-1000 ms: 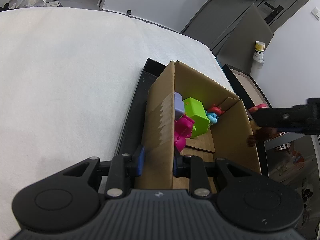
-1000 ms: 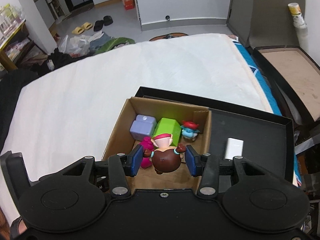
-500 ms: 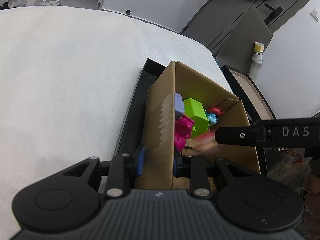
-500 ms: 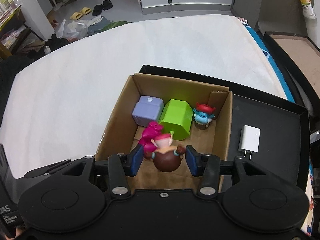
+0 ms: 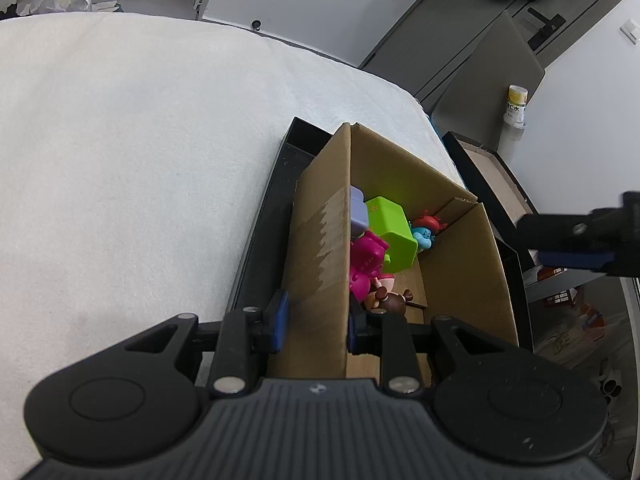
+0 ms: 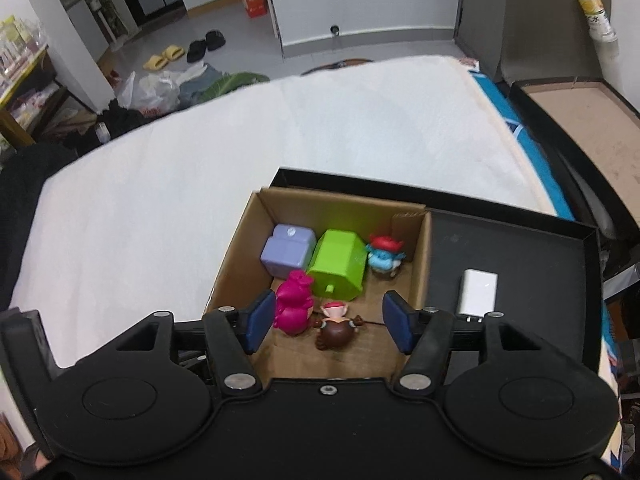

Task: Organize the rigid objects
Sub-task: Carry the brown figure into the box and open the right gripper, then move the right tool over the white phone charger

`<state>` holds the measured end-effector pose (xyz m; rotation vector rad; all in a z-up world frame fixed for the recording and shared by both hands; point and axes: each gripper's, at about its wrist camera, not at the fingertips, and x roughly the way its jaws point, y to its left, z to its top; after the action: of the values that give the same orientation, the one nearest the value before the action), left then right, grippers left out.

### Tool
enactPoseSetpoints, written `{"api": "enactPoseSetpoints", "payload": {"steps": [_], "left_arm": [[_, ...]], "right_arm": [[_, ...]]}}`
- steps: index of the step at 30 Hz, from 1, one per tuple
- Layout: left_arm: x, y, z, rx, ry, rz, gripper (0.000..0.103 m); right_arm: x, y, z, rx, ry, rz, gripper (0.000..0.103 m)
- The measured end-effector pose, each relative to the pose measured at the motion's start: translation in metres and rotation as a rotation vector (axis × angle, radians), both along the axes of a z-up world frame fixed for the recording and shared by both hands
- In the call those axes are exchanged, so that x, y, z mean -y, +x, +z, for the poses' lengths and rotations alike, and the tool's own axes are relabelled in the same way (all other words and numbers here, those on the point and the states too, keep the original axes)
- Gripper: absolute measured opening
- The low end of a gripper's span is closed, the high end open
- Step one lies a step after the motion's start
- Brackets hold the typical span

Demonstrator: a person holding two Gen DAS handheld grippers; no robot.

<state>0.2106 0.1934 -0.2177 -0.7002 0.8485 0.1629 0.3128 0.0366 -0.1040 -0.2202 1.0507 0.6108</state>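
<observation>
A: Risk? Left gripper (image 5: 314,314) is clamped on the cardboard box (image 5: 320,240) wall; if it tugs, box tips and toys spill onto the black tray (image 6: 520,248).

B: Right gripper (image 6: 329,322)?

A: Jaws wide apart, holding nothing, above brown figurine (image 6: 335,328) lying inside box. White charger (image 6: 478,292) sits outside, farther right.

1. White bed (image 6: 168,184), covered in a plush textured sheet, filling most of both views.
2. Directly on it, near the right edge: shallow black tray (image 6: 516,248).
3. Inside the tray: open cardboard box (image 6: 344,208) on the left, white charger (image 6: 478,292) on the bare black floor just beside.
</observation>
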Motion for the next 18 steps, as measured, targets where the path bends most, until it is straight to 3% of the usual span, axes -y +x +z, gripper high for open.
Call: {"api": "enactPoseSetpoints", "payload": {"steps": [8, 18], "left_arm": [[0.001, 0.000, 0.001, 0.000, 0.008, -0.002, 0.025], [0.002, 0.000, 0.001, -0.002, 0.018, 0.001, 0.025]], "right_arm": [[0.031, 0.010, 0.014, 0.033, 0.031, -0.040, 0.070], [0.062, 0.021, 0.007, 0.033, 0.060, -0.078, 0.078]]}}
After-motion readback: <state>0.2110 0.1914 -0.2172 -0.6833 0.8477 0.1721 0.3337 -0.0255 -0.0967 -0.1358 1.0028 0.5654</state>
